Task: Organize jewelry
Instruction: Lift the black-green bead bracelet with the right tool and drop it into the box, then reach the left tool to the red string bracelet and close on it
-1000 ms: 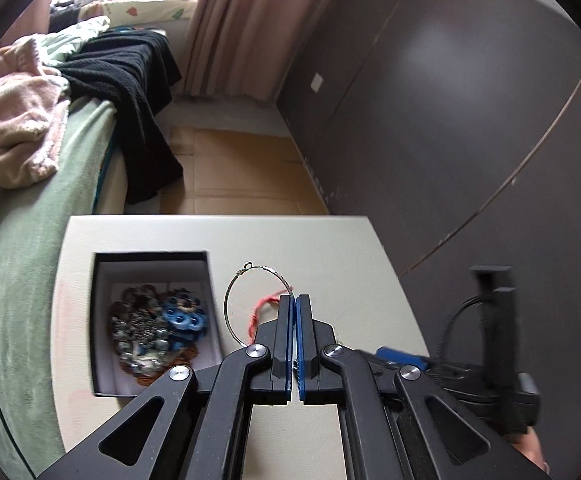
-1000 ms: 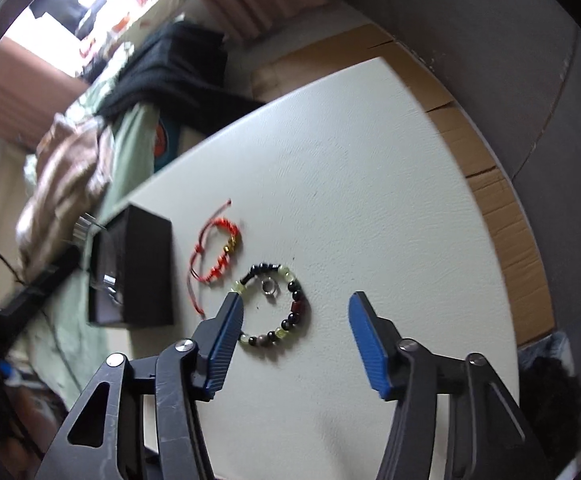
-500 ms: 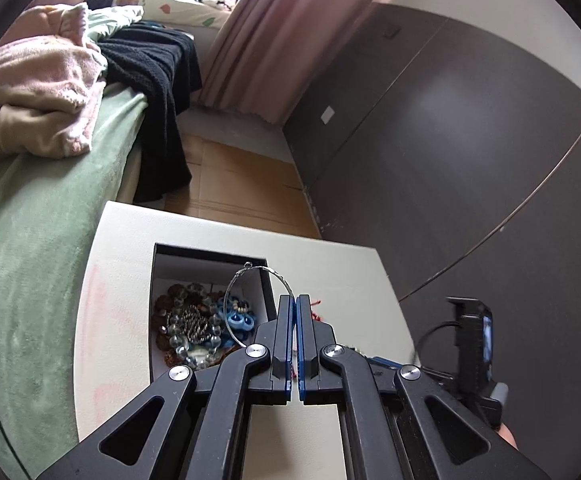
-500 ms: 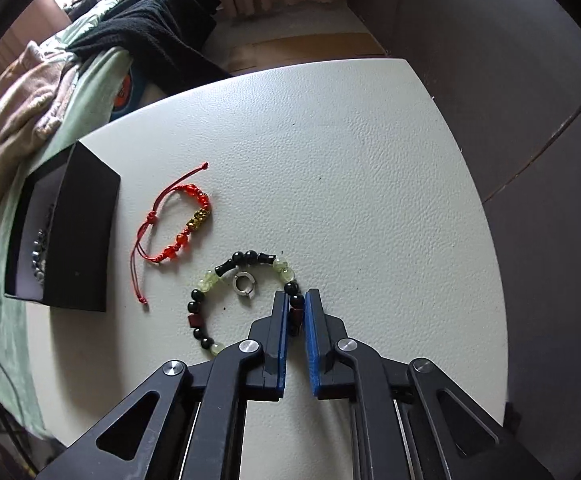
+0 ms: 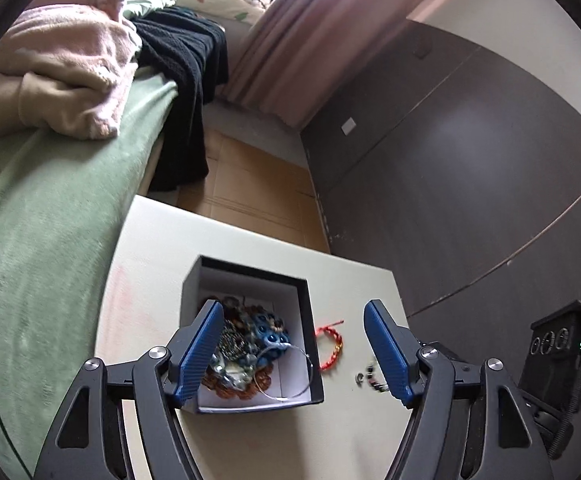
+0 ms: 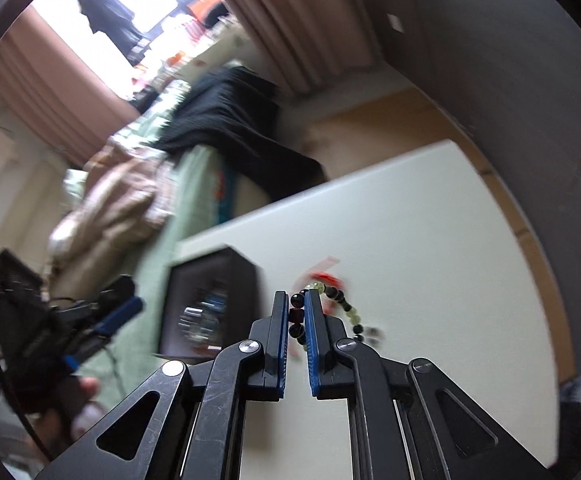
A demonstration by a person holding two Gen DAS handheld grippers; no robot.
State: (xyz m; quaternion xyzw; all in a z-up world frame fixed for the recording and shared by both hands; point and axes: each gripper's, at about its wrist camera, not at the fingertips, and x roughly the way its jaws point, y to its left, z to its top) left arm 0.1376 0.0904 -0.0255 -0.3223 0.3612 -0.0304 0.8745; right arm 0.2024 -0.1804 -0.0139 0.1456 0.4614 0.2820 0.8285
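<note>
A black jewelry box (image 5: 311, 364) with a white inside stands on the cream table (image 5: 250, 248), full of mixed jewelry. A thin silver hoop (image 5: 290, 372) lies in it at the right. My left gripper (image 5: 292, 354) is open and empty just above the box. A red cord bracelet (image 5: 332, 346) lies right of the box. My right gripper (image 6: 295, 322) is shut on the black and green bead bracelet (image 6: 340, 304) and holds it lifted above the table; the view is blurred. The box shows there too (image 6: 210, 304).
A small ring and bead bits (image 5: 370, 376) lie on the table right of the red bracelet. A bed with a green blanket (image 5: 42, 216) borders the table's left. A dark wardrobe wall (image 5: 470, 168) stands to the right. The left gripper also shows in the right wrist view (image 6: 102, 320).
My left gripper opened and let the silver hoop drop into the box. My right gripper, shut on the bead bracelet, lifted it off the table and swung toward the box.
</note>
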